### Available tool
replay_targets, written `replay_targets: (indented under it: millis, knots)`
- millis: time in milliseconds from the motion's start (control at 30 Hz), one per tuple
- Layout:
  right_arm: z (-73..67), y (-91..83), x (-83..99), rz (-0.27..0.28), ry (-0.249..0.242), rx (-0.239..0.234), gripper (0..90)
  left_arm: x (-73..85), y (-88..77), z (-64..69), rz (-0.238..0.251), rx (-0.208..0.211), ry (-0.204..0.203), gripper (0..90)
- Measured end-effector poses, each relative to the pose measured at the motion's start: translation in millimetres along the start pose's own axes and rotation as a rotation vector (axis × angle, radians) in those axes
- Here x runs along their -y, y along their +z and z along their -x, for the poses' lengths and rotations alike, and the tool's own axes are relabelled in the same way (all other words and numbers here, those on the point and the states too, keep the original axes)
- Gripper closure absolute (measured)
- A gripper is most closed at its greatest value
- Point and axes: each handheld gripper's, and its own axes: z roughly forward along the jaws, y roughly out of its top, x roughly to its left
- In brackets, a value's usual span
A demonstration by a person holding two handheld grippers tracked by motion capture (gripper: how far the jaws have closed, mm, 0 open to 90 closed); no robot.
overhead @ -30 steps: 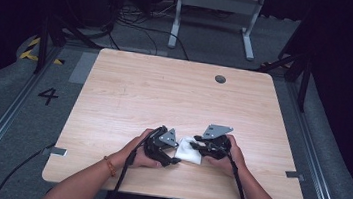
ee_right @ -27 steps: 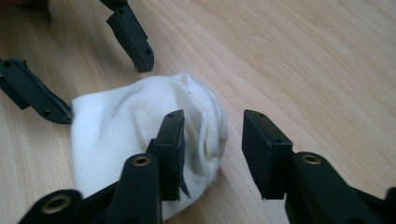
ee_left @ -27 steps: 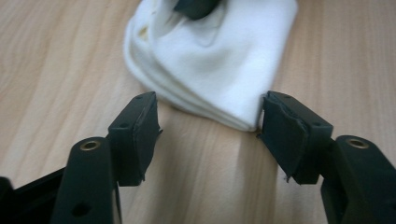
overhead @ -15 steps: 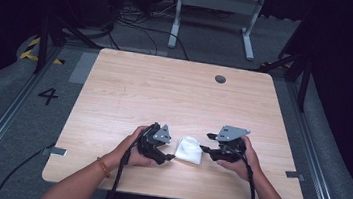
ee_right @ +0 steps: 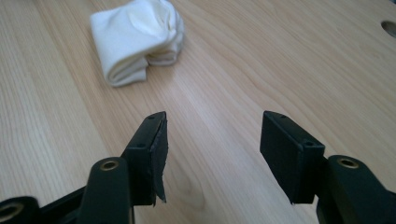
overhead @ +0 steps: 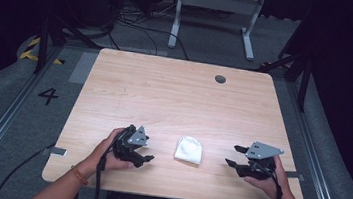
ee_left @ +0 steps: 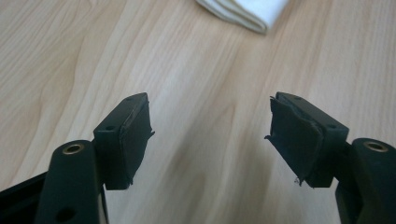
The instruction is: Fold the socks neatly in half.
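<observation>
The folded white cloth lies alone near the surface's front edge, folding apparently finished. Left tool and right tool flank it, jaws apart and empty, the right's having just been opening.

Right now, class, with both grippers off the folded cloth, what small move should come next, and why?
Probably draw both grippers a little farther back and rest. The cloth lies folded by itself on the table, between the left gripper and right gripper. Both stand open with nothing between the jaws, the right having just been opening. The fold looks finished, so touching it again could undo it.
</observation>
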Motion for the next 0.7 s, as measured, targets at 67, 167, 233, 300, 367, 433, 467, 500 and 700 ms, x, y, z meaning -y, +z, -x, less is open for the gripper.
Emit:
replay_targets:
  millis: [67, 167, 233, 300, 367, 433, 467, 500, 700]
  knots:
    - [3.5, -8.9, 11.6, -0.009, 0.029, -0.009, 41.5, 8.1, -6.0, -0.8, 0.005, -0.001, -0.02, 29.5]
    - [8.3, -21.1, 28.4, -0.012, 0.064, 0.015, 40.6, 20.5, -13.8, -3.4, 0.011, 0.0, -0.051, 29.4]
    - [13.5, -30.5, 45.4, -0.012, 0.096, 0.037, 39.7, 27.6, -17.7, -4.6, 0.005, -0.001, -0.064, 29.0]
    - [19.9, -39.3, 64.1, -0.013, 0.144, 0.054, 39.6, 35.8, -24.1, -6.9, -0.005, -0.018, -0.085, 28.0]
    - [24.9, -45.4, 77.4, -0.006, 0.183, 0.076, 39.3, 41.2, -29.2, -7.7, -0.005, -0.027, -0.103, 27.9]
    - [29.0, -51.9, 91.3, 0.011, 0.229, 0.101, 39.0, 46.9, -36.3, -8.1, -0.008, -0.043, -0.112, 27.4]
    - [30.1, -53.4, 95.1, 0.013, 0.238, 0.108, 38.3, 50.0, -39.4, -8.6, -0.004, -0.054, -0.115, 27.2]
    - [31.0, -54.3, 98.9, 0.016, 0.254, 0.114, 37.6, 52.5, -42.1, -9.5, -0.004, -0.063, -0.118, 27.1]
    - [33.1, -48.7, 106.1, 0.013, 0.274, 0.111, 35.6, 77.0, -54.0, -19.8, 0.004, -0.091, -0.192, 26.8]
